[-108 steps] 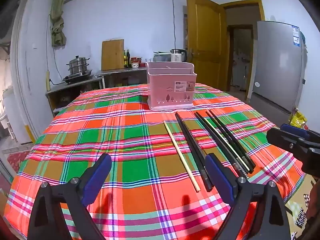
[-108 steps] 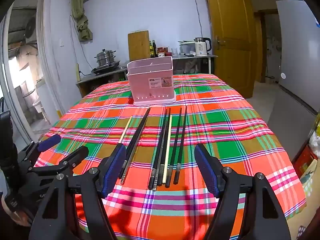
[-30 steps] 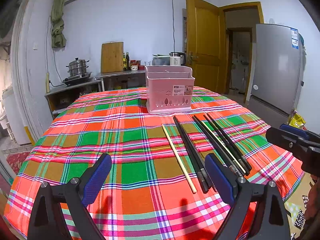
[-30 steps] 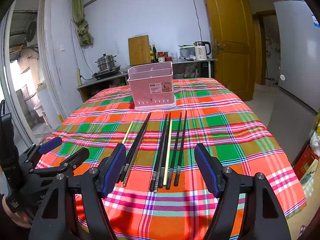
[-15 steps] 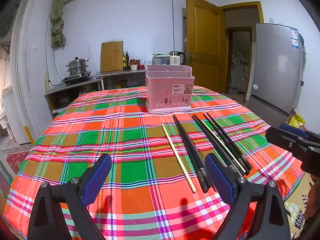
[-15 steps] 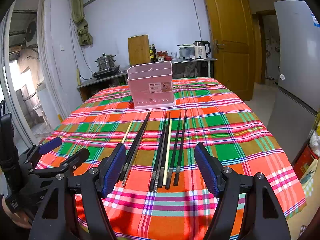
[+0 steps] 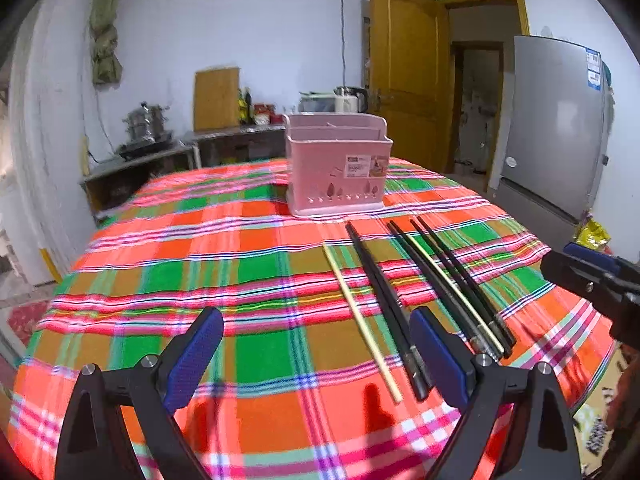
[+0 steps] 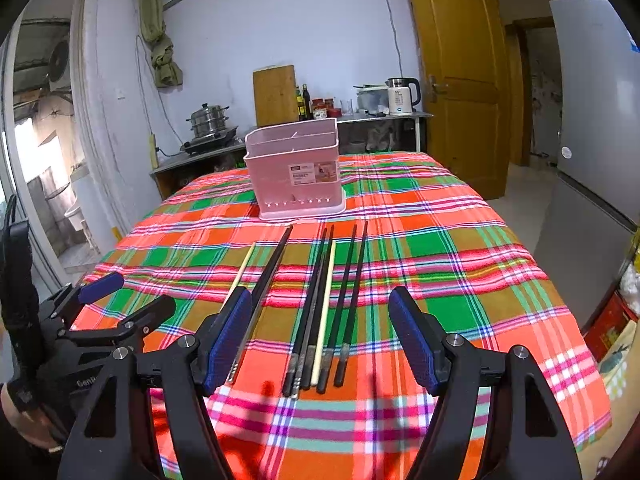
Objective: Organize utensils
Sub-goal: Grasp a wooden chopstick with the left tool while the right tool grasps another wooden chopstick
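Several chopsticks lie in a row on the plaid tablecloth [image 7: 224, 272]: mostly black ones [image 8: 320, 300] and two pale wooden ones [image 7: 360, 320] [image 8: 325, 304]. A pink utensil holder [image 7: 338, 168] [image 8: 296, 172] stands upright behind their far tips. My left gripper [image 7: 316, 354] is open and empty above the table's near edge, left of the chopsticks. My right gripper [image 8: 320, 334] is open and empty, hovering over the chopsticks' near ends. Each gripper shows in the other's view, the right [image 7: 588, 280] and the left [image 8: 120, 304].
The table's edges drop off at left, right and front. A counter [image 8: 280, 136] with a steamer pot, cutting board, bottles and kettle runs along the far wall. A yellow door [image 7: 404, 92] and a grey fridge [image 7: 560, 128] stand to the right.
Both grippers stay open and nearly still. The views have shifted only slightly; the chopsticks and holder have not moved.
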{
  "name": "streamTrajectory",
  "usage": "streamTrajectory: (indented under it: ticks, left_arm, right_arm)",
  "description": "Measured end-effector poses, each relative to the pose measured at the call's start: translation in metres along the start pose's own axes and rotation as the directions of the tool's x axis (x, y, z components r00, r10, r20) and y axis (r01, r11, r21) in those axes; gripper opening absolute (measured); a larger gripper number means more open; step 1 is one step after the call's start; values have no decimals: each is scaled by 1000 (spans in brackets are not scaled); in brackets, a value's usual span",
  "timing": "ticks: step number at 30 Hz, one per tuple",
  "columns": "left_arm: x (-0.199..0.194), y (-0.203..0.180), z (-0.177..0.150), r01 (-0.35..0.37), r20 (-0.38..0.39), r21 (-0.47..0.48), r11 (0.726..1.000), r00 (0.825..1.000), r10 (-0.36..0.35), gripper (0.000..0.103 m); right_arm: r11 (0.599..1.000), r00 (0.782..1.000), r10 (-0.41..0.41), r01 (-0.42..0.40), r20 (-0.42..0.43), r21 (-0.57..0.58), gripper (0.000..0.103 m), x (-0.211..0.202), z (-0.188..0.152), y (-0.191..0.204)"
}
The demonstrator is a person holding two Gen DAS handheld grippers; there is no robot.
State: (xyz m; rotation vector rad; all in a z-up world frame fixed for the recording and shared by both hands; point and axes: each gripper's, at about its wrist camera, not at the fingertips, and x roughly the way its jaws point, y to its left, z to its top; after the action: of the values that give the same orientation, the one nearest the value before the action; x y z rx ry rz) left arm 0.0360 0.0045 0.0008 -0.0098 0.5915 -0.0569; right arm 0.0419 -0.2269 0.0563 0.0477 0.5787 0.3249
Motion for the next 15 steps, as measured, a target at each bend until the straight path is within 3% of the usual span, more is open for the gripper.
streamTrajectory:
  ticks: [2,7,11,15]
  left_arm:
    - [14,4,8,37,-29,-15,999,999,-37,92]
    - [50,11,22,41,-104,-28,999,994,-44,87]
    - [82,16,31,1,-174,-43,999,985,-9,77]
    - [111,22,36,18,-257,-73,997,966,-36,59]
  right_arm:
    - [1000,1000,3,-3,-7,6,71,7,5,-4]
    - [1000,998,-27,26,-61,-15,71,31,19,-12]
    - [999,995,-36,34,-90,-29,71,54,32,-18]
    - [999,990,-25,21,-138,-31,69,81,42,-21]
